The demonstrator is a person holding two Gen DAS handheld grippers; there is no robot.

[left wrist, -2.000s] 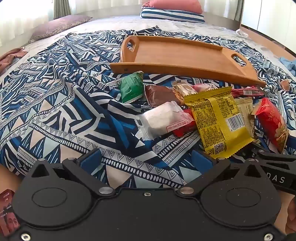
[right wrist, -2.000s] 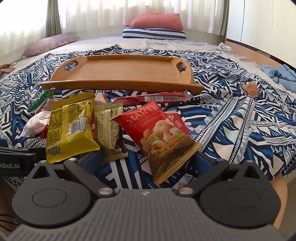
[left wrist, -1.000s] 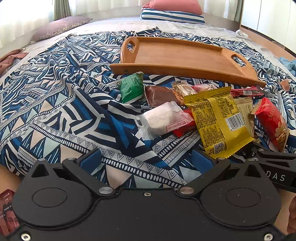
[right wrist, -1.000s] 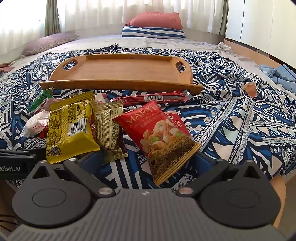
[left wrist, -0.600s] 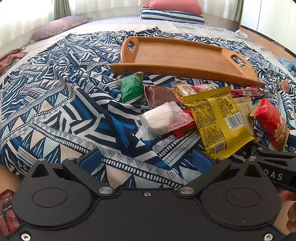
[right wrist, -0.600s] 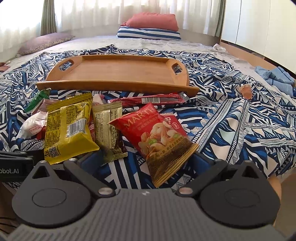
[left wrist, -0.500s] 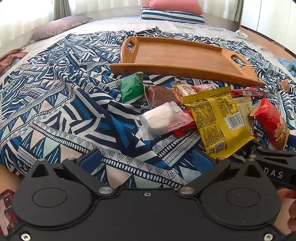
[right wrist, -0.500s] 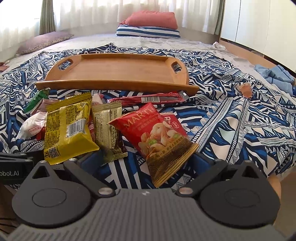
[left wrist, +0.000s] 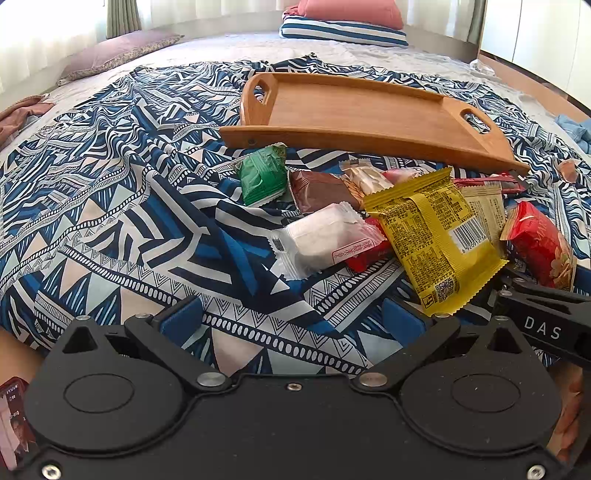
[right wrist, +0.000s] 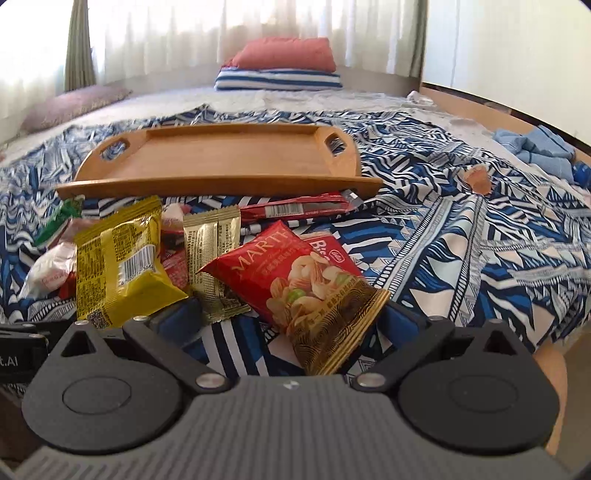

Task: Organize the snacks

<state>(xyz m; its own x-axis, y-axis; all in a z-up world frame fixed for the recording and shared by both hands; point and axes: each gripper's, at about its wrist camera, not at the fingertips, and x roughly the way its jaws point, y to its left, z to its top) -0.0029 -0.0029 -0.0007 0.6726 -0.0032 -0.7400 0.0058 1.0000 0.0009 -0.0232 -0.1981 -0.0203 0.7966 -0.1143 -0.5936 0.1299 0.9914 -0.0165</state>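
Two grippers, left (left wrist: 291,321) and right (right wrist: 291,321), hover at the bed's (right wrist: 461,236) near edge, fingers wide and empty. Wooden tray (right wrist: 229,158) lies beyond; snack packets (left wrist: 432,229) heap between, blanket left of them bare.

A wide bed fills the room, its pale quilted bedspread (right wrist: 314,99) half covered by a rumpled blue-and-white geometric-print cloth (left wrist: 122,206). At the far end a coral-red pillow (right wrist: 284,55) sits on a navy-and-white striped folded blanket (right wrist: 277,79) — daylight glows through sheer white curtains (right wrist: 221,29) behind them, with an olive-green drape (right wrist: 77,44) at the left. A mauve patterned cushion (left wrist: 118,51) lies near the left edge. White cabinet doors (right wrist: 509,48) stand on the right — below them, crumpled light-blue fabric (right wrist: 535,147).
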